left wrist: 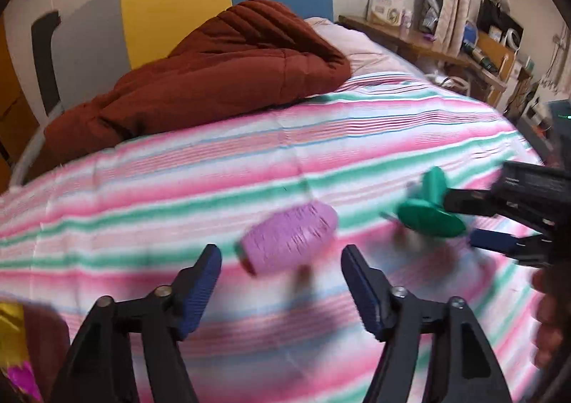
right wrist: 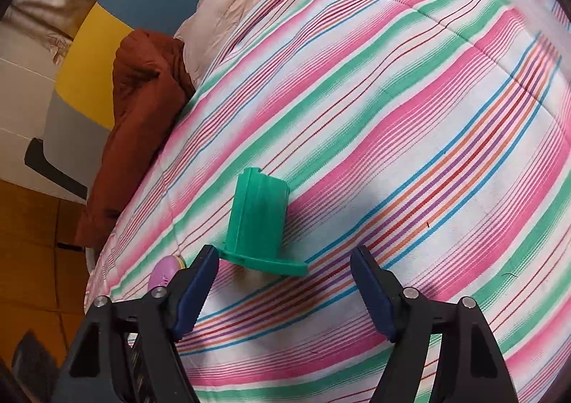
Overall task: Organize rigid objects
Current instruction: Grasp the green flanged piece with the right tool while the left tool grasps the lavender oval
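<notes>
The right gripper [right wrist: 283, 290] hangs with jaws wide apart over the striped bedspread [right wrist: 410, 117] — a green plastic piece [right wrist: 258, 224] lies just ahead, untouched.

dark print on the pink bottle [left wrist: 291, 237] is too blurred to read.

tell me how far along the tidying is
Nothing looks done yet: the pink bottle and green piece both lie loose on the striped quilt, apart from each other. Neither is held: the left gripper is open just short of the bottle, the right gripper open by the green piece. Both grasps and the placing remain.
</notes>
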